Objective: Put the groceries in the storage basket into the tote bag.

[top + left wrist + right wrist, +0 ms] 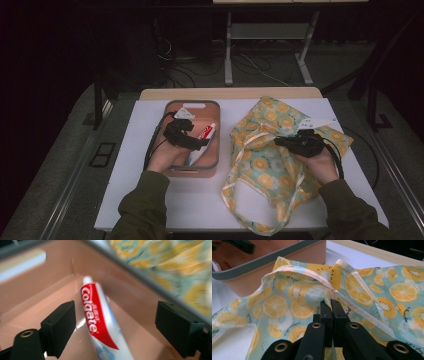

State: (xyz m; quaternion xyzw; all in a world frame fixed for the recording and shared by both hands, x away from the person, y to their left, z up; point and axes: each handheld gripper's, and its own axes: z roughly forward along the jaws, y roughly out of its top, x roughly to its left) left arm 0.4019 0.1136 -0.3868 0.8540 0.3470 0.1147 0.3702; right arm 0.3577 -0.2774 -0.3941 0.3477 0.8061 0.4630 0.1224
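Note:
A red and white Colgate toothpaste tube lies in a pink bin with a grey rim; the tube rests toward the bin's right side. My left gripper hangs open inside the bin, its jaws wide apart on either side of the tube without touching it; from above it sits over the bin's middle. To the right, a teal cloth bag with orange-slice print lies crumpled on the white table. My right gripper is shut on the bag's upper edge near a pale strap.
The bin's wall stands close to the bag's left edge. White table surface lies in front of the bin. The bag's long handles trail toward the table's near edge. A light wooden strip runs along the far edge.

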